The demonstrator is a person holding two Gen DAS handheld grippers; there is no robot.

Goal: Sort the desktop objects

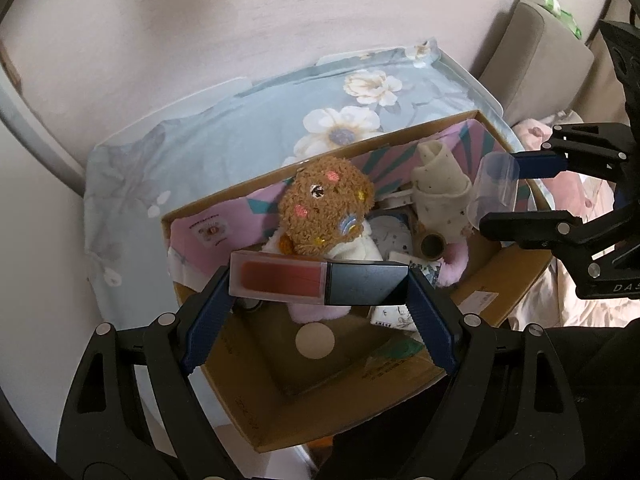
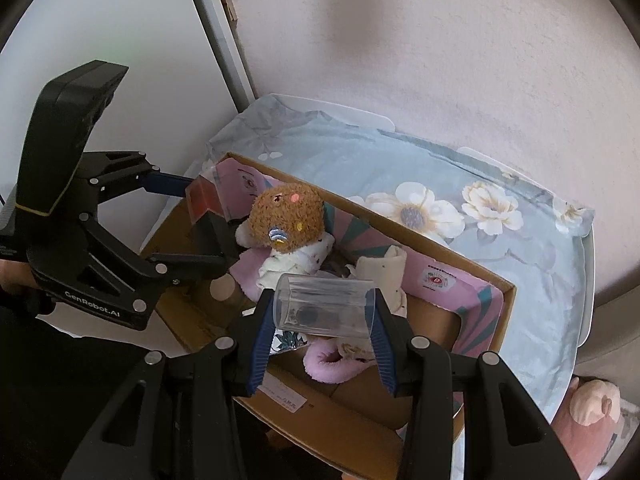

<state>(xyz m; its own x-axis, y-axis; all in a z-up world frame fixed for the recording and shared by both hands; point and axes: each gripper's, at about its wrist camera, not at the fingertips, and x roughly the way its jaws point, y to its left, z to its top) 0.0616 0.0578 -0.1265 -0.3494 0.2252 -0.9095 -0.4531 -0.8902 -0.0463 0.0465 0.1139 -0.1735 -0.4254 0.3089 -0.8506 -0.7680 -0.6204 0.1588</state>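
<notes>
The left gripper [image 1: 320, 284] is clamping a lip gloss tube [image 1: 319, 283] crosswise above the crowded cardboard box [image 1: 516, 280], while the right gripper [image 2: 322, 316] is gripping a clear plastic cup [image 2: 322, 306] over the box's near rim, beside a brown plush bear [image 1: 326, 210].

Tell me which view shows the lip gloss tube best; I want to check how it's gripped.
The left wrist view: the lip gloss tube lies crosswise, whole, clamped end to end by the left gripper. The right wrist view shows it only small, foreshortened, and partly hidden by a finger.
</notes>
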